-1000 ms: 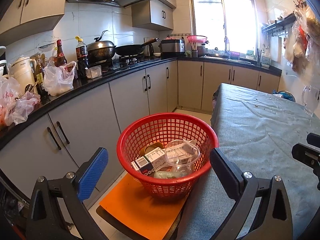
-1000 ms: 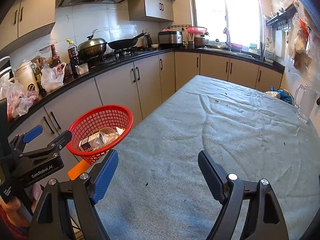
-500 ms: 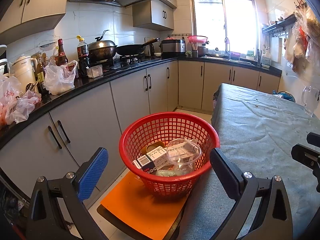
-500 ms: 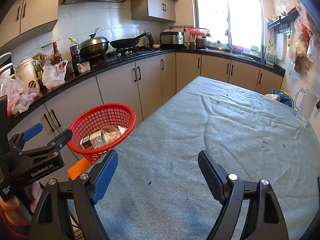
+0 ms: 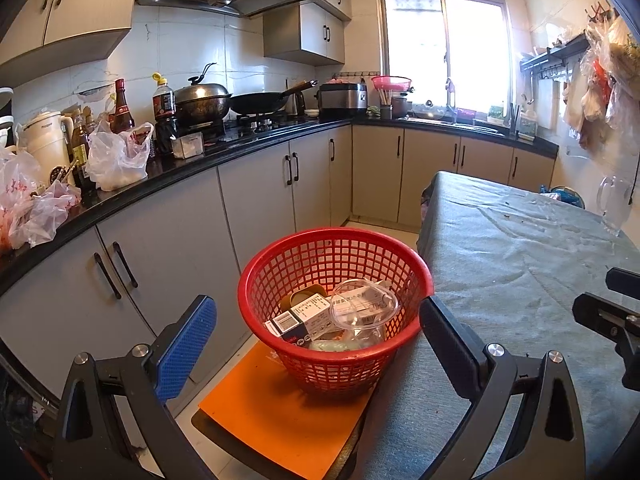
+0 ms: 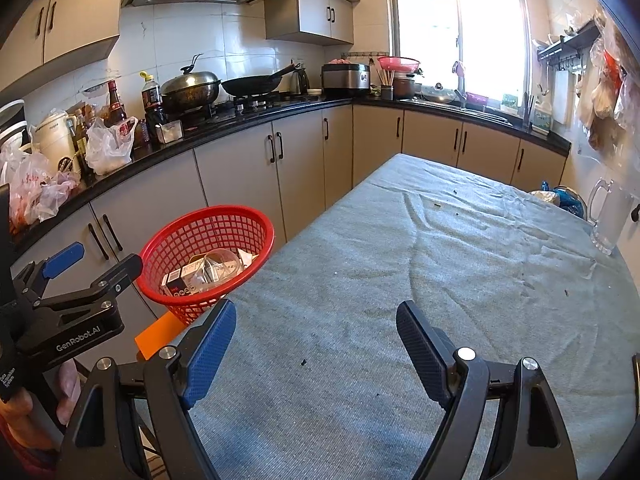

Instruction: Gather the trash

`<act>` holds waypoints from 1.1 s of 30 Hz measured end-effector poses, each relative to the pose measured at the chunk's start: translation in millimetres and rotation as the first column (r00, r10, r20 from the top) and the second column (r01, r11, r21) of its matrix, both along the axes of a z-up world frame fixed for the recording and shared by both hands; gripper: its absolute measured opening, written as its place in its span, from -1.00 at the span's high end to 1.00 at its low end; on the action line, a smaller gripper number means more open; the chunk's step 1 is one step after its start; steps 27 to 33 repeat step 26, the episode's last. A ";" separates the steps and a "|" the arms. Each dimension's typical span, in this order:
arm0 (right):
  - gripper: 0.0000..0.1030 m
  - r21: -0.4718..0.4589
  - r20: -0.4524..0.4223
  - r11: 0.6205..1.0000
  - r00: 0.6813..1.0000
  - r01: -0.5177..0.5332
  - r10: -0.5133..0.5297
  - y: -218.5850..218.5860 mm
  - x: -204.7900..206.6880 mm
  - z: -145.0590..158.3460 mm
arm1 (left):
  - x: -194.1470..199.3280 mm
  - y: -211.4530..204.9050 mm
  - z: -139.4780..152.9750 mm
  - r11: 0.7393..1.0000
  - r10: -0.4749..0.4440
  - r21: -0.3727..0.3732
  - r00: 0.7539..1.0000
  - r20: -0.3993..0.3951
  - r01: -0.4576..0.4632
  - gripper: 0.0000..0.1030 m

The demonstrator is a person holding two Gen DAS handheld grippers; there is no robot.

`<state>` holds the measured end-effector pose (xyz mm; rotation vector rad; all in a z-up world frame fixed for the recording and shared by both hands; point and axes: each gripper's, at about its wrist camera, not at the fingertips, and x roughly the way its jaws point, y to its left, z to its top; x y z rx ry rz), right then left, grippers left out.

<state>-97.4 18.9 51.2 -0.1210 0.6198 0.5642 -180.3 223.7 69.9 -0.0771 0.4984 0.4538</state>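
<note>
red basket [image 5: 335, 304] of trash on orange stool [image 5: 280, 420] beside table [image 6: 440, 272], left tool [image 5: 316, 332] and right tool [image 6: 316, 340] both agape, empty

Trash [image 5: 340, 316] deeper in basket [image 5: 280, 268] is hidden.

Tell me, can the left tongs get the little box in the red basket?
Probably yes. The left tongs are open and empty, pointed at the basket, which has no lid. The box lies on top of the trash, though a clear plastic tub crowds it on one side.
</note>
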 end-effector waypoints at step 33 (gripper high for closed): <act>-0.77 -0.002 -0.008 0.992 0.992 0.125 -0.125 -61.9 1.8 -9.3 | 10.5 -46.4 20.0 0.990 -0.140 -0.003 0.990 -0.011 0.140 -0.96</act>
